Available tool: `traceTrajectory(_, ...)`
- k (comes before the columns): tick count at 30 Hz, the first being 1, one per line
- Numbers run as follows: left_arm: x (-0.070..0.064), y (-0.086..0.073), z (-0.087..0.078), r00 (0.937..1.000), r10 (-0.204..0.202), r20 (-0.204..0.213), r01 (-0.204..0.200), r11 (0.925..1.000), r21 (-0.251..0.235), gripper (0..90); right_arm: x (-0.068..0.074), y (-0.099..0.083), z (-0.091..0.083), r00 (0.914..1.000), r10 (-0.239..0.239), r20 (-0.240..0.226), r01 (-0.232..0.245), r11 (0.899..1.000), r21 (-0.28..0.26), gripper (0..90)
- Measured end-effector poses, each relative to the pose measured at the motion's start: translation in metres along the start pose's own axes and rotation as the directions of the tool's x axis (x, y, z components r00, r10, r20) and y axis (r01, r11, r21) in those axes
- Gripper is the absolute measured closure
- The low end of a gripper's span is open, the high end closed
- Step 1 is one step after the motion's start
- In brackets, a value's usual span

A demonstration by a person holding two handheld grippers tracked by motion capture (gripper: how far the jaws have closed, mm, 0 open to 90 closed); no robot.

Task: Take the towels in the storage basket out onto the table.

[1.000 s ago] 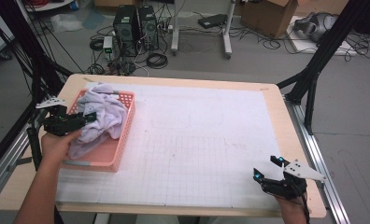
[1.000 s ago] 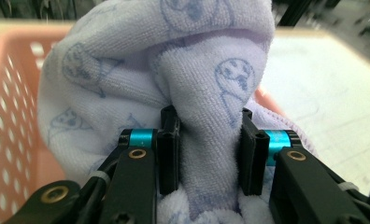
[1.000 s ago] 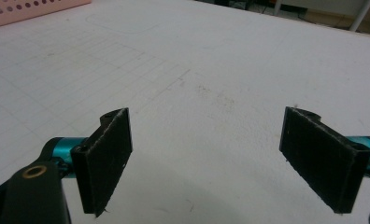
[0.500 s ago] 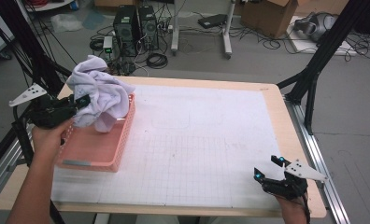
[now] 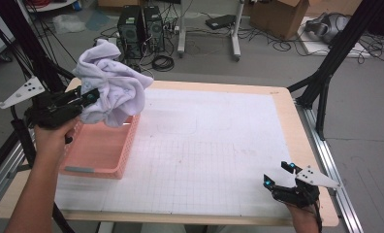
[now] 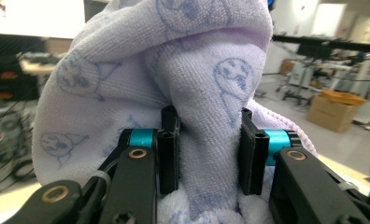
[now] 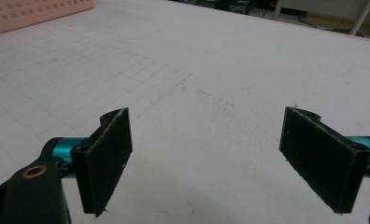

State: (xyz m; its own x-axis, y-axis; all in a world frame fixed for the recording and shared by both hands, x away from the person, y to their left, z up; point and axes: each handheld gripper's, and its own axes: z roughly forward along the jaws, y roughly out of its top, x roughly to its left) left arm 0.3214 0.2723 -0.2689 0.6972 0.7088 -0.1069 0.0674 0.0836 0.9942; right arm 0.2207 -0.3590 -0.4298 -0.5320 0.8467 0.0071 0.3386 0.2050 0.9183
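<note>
A pale lilac towel [image 5: 113,87] with small printed faces hangs bunched in the air above the far end of a pink plastic basket [image 5: 100,145]. My left gripper [image 5: 86,99] is shut on it, held up at the table's left side. In the left gripper view the towel [image 6: 183,88] bulges between and over both jaws, with my left gripper [image 6: 210,154] pinching a fold. My right gripper [image 5: 280,174] rests low at the table's front right corner, open. The right gripper view shows my right gripper [image 7: 220,163] with nothing between its jaws.
A white gridded mat [image 5: 204,145] covers the wooden table. The pink basket's corner [image 7: 33,14] lies far off in the right gripper view. Black frame legs [image 5: 326,73] stand at the table's right; computer towers [image 5: 141,24], cables and boxes sit on the floor behind.
My left gripper has lifted the towel out of the pink basket, up and toward the far left. The basket now looks empty. The right gripper has stayed put.
</note>
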Motion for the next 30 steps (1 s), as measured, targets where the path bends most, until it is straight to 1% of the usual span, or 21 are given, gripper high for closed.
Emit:
traceTrajectory(3, -0.014, 0.005, 0.01, 0.9986, 0.019, 0.05, -0.018, 0.9998, -0.012, 66.3, 0.0, 0.0, 0.0, 1.0, -0.001, 0.0, 0.001, 1.0, -0.001, 15.6)
traceTrajectory(7, -0.033, 0.007, 0.029, 0.9922, 0.032, 0.12, -0.031, 0.9994, -0.014, 66.2, 0.0, 0.0, 0.0, 1.0, 0.001, -0.002, -0.001, 1.0, -0.001, 15.6)
traceTrajectory(9, -0.043, 0.005, 0.04, 0.987, 0.036, 0.156, -0.036, 0.9994, -0.005, 66.2, 0.0, 0.0, 0.0, 1.0, 0.001, -0.002, -0.001, 1.0, -0.001, 15.6)
traceTrajectory(10, -0.047, 0.004, 0.045, 0.984, 0.045, 0.173, -0.046, 0.999, 0.001, 66.2, 0.0, 0.0, 0.0, 1.0, 0.0, -0.003, 0.0, 1.0, -0.001, 15.6)
traceTrajectory(13, -0.061, -0.002, 0.063, 0.9748, 0.042, 0.219, -0.049, 0.9984, 0.028, 66.0, 0.0, 0.0, -0.001, 1.0, 0.001, -0.002, -0.001, 1.0, -0.005, 15.6)
traceTrajectory(14, -0.066, -0.005, 0.068, 0.9717, 0.045, 0.232, -0.055, 0.9977, 0.04, 66.0, 0.0, 0.0, -0.001, 1.0, 0.0, -0.003, 0.0, 1.0, -0.006, 15.6)
traceTrajectory(16, -0.074, -0.012, 0.08, 0.9655, 0.036, 0.258, -0.054, 0.9965, 0.063, 66.0, -0.001, 0.0, -0.001, 1.0, 0.001, -0.003, -0.001, 1.0, -0.002, 15.6)
traceTrajectory(18, -0.081, -0.021, 0.091, 0.9577, 0.028, 0.286, -0.055, 0.9946, 0.087, 65.9, -0.001, 0.0, 0.0, 1.0, -0.002, -0.006, 0.002, 1.0, 0.0, 15.6)
traceTrajectory(19, -0.085, -0.026, 0.097, 0.9556, 0.025, 0.294, -0.056, 0.9934, 0.099, 65.9, 0.0, 0.0, 0.0, 1.0, -0.001, -0.007, 0.001, 1.0, 0.001, 15.6)
traceTrajectory(20, -0.088, -0.03, 0.103, 0.9517, 0.023, 0.306, -0.06, 0.9919, 0.112, 65.9, 0.0, 0.0, 0.0, 1.0, -0.002, -0.007, 0.002, 1.0, 0.0, 15.6)
traceTrajectory(21, -0.092, -0.035, 0.11, 0.9497, 0.021, 0.313, -0.062, 0.9903, 0.124, 65.9, 0.0, 0.0, 0.0, 1.0, -0.005, -0.007, 0.005, 1.0, 0.0, 15.6)
traceTrajectory(22, -0.096, -0.04, 0.117, 0.947, 0.01, 0.321, -0.057, 0.9891, 0.136, 65.9, 0.0, 0.0, 0.001, 0.9999, -0.003, -0.011, 0.003, 1.0, -0.003, 15.6)
traceTrajectory(25, -0.107, -0.056, 0.137, 0.9386, 0.007, 0.345, -0.074, 0.9805, 0.182, 65.8, 0.0, 0.0, 0.002, 0.9999, -0.005, -0.012, 0.005, 1.0, 0.004, 15.6)
traceTrajectory(27, -0.114, -0.067, 0.151, 0.9345, -0.003, 0.356, -0.075, 0.9755, 0.207, 65.8, 0.0, 0.0, 0.002, 0.9999, -0.005, -0.013, 0.005, 1.0, 0.006, 15.6)
traceTrajectory(28, -0.117, -0.073, 0.157, 0.932, -0.007, 0.362, -0.08, 0.9717, 0.222, 65.8, 0.0, 0.0, 0.002, 0.9999, -0.004, -0.011, 0.004, 1.0, 0.009, 15.6)
traceTrajectory(29, -0.121, -0.078, 0.164, 0.9317, -0.016, 0.363, -0.075, 0.969, 0.235, 65.8, -0.001, -0.001, 0.003, 0.9999, -0.007, -0.012, 0.007, 1.0, 0.007, 15.6)
traceTrajectory(30, -0.123, -0.084, 0.17, 0.93, -0.023, 0.367, -0.076, 0.9643, 0.254, 65.7, -0.001, -0.001, 0.003, 0.9999, -0.009, -0.013, 0.009, 1.0, 0.01, 15.6)
